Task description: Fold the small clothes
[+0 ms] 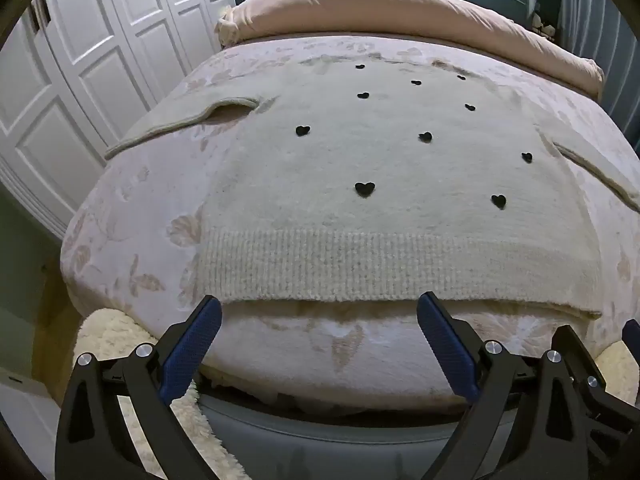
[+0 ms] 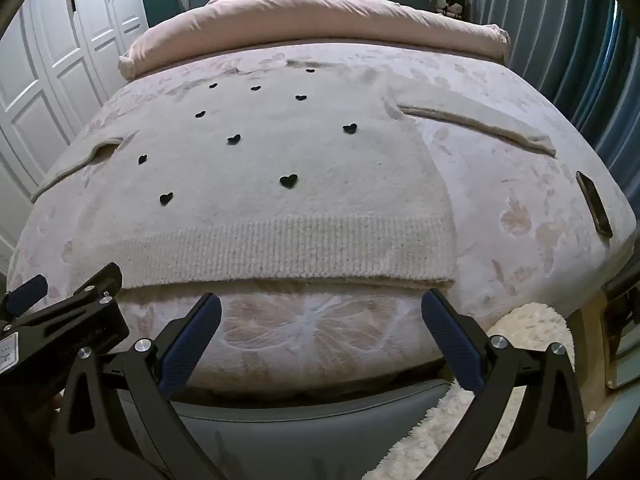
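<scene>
We hold the left gripper [image 1: 319, 306] and the right gripper [image 2: 320, 304] side by side, both tilted downward over the foot of the bed [image 2: 532, 184], jaws spread wide, nothing between them; just ahead of the fingertips lies the sweater [image 1: 360, 160], flat, ribbed hem nearest, black hearts across its front, sleeves out to either side; bare bedspread rings it; beyond, a pink duvet [image 1: 380, 4]; far right, a dark phone [image 2: 594, 204] near the edge.
</scene>
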